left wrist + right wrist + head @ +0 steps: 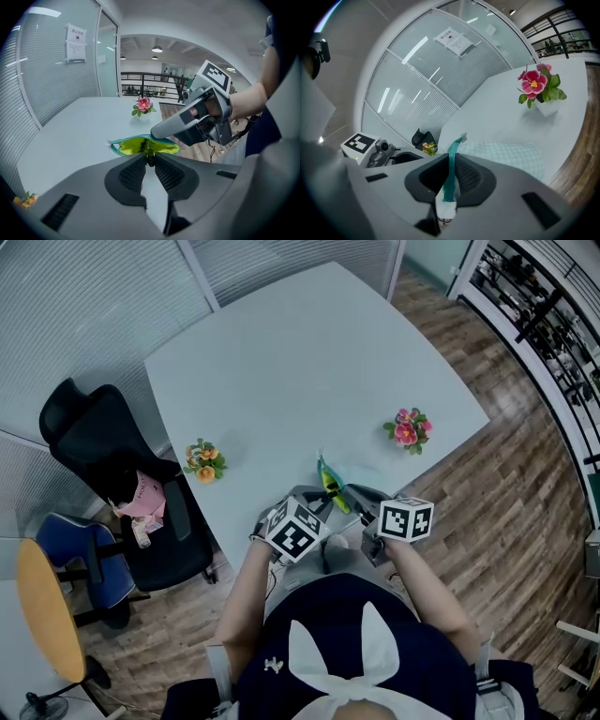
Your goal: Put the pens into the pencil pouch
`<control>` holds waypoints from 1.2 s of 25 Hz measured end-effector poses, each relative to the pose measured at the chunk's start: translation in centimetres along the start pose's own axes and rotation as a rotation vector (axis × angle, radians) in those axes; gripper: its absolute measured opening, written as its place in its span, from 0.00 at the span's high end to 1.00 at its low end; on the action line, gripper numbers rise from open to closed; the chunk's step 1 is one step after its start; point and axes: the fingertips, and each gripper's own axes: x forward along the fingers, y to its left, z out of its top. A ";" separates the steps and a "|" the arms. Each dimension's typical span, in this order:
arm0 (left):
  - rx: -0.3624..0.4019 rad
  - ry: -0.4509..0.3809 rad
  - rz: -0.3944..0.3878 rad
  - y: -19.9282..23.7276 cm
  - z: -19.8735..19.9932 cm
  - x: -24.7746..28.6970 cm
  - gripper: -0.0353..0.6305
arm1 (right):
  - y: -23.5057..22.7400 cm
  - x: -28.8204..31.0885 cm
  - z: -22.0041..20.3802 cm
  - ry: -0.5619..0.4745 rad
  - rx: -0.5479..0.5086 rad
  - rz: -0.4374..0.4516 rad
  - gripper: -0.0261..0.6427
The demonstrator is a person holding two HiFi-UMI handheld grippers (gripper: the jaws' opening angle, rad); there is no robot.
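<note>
Left jaws: the left gripper (149, 157) is clenched at its very tips on a thin dark thing (149, 159). It is judged likely to be a pen, though a zip pull cannot be ruled out.
Right jaws: the right gripper (452, 159) is clamped on the teal zip edge of the pencil pouch (140, 146), and that edge runs up between the pads.
Pouch place: it is held between the two grippers at the near edge of the table (309, 362). Whether it rests on the table cannot be told.
Pouch mouth: it is spread open, and the yellow-green lining is shown to the left gripper view.
Key relation: the open mouth lies straight ahead of the left jaws, and the dark thing reaches its rim.
Long axis: the mouth runs across the left gripper view, while the dark thing points along the jaws into it.
Nearer hand: the left is already at the mouth. The right is taken up with holding the rim at the right-hand side.
Writing, near: only square markers are seen on the gripper cubes, and no brand is made out on the pouch.
Writing, far: a paper sheet (76, 42) is posted on the glass wall, but its print is too small to be read.
</note>
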 end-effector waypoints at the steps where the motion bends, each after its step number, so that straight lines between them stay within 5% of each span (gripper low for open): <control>1: 0.002 0.000 -0.001 0.0 0.0 0.1 0.84 | 0.0 0.0 0.0 0.000 0.000 0.000 0.90; 30: -0.003 -0.030 0.001 -0.1 1.2 1.1 0.79 | -0.5 -1.3 0.5 -0.025 0.018 -0.002 0.90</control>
